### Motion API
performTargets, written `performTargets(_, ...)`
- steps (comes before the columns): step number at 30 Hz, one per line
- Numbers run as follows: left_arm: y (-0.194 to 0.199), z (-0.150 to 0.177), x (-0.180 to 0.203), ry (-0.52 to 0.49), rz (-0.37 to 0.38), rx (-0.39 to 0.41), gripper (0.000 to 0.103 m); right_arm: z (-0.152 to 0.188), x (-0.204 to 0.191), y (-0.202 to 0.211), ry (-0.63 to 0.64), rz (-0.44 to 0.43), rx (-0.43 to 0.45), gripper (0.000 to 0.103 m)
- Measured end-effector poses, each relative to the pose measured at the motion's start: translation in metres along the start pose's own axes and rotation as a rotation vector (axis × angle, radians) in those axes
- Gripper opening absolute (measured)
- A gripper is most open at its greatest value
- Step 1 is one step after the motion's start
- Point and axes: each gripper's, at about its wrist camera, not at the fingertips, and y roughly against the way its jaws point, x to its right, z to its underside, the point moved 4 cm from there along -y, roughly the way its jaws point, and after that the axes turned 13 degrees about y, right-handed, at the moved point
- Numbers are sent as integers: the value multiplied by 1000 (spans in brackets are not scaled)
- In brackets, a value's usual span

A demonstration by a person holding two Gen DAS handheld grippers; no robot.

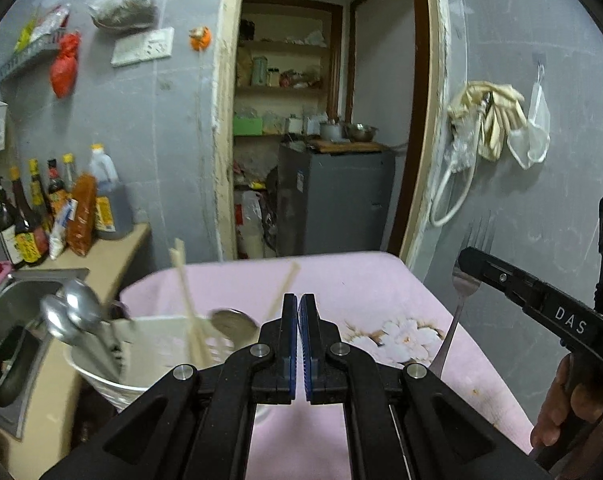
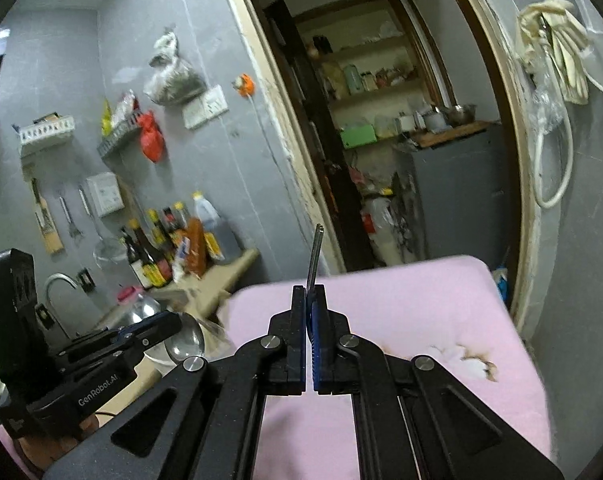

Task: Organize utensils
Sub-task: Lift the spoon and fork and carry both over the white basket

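- Left wrist view: the pink-covered tabletop point(image 1: 381, 280) fills the foreground, and everything below is placed against it.
- White holder point(image 1: 149, 360) stands at the tabletop's left edge, just beside the sink point(image 1: 17, 320); blurred spoons point(image 1: 73, 312) and chopsticks point(image 1: 189, 300) lean inside it.
- Right gripper point(image 1: 471, 260) reaches in level over the tabletop's right side, the person's hand point(image 1: 573, 412) on its grip, clamped on the fork point(image 1: 457, 296), tines up, handle slanting down.
- Left gripper point(image 1: 299, 300) hangs above the tabletop's near middle, pointing forward, pads pressed together on nothing.
- Right wrist view: the fork point(image 2: 313, 260) juts upright from the right gripper point(image 2: 309, 292).
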Motion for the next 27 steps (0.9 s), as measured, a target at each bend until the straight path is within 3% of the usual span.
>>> performTargets(5,27,-24,-36,45,-19,40,3,-25,-34,-2,-40,-87,99,2)
performTargets(13,57,-64,-112,83,-152,154,3,-51,-86,-32,-60,-193,202,2)
performTargets(19,54,-84,-151,56,-251,229,3,-49,-111,-62,-51,-211,185,2)
performTargets(27,26,-86,-167,-31,-318,255,3,-29,-119,-90,-41,-192,117,2)
